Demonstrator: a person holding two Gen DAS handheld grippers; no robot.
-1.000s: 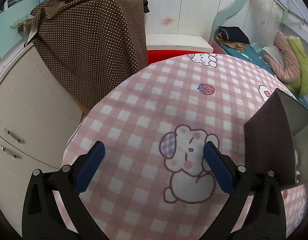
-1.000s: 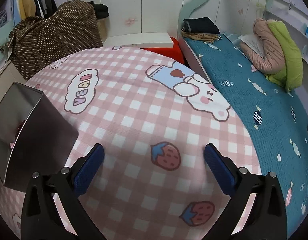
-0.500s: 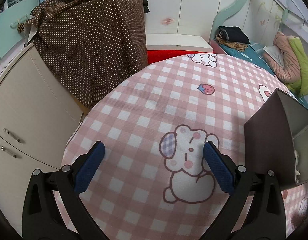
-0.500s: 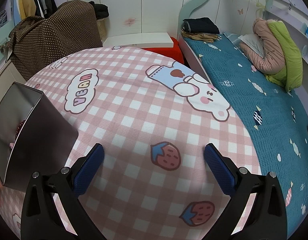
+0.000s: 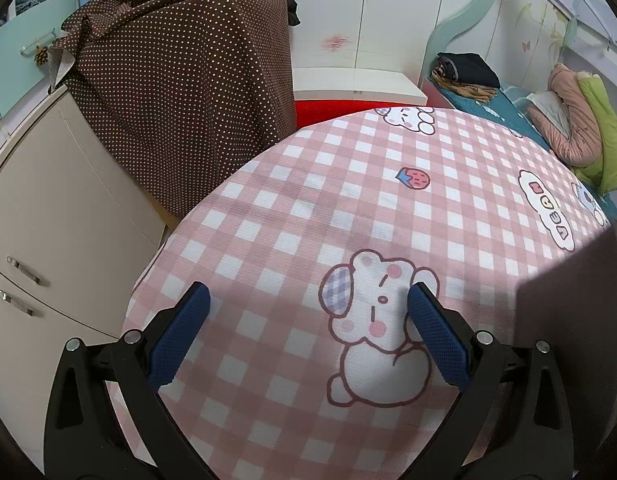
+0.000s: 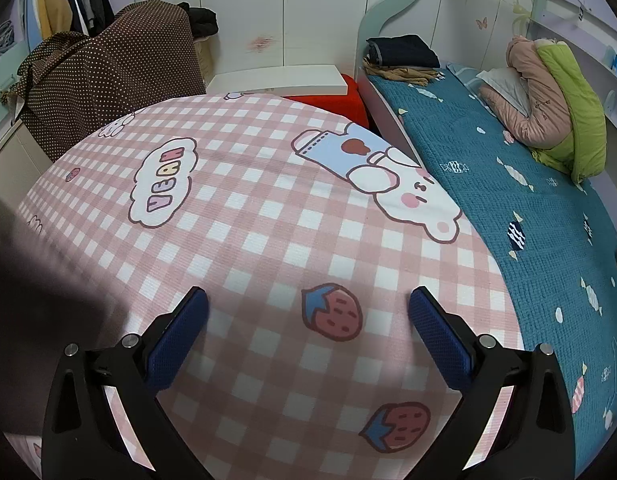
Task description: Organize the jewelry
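My left gripper [image 5: 308, 300] is open and empty above the pink checked tablecloth [image 5: 348, 208], over a printed bear. My right gripper [image 6: 308, 300] is open and empty above the same cloth [image 6: 248, 220], over a printed strawberry. The dark jewelry box shows only as a blurred brown shape at the right edge of the left wrist view [image 5: 580, 340] and at the left edge of the right wrist view [image 6: 36, 304]. Its inside is hidden. No jewelry shows.
A brown polka-dot cloth [image 5: 180, 88] drapes a beige cabinet [image 5: 48, 220] left of the table. A bed with a teal quilt [image 6: 528, 200] and rolled bedding [image 6: 556, 100] runs along the right. A white board on a red box [image 6: 284, 80] stands behind the table.
The jewelry box has changed from a sharp open box to a blurred dark shape nearer both cameras, covering more of each frame's edge. Both grippers stay open and in place.
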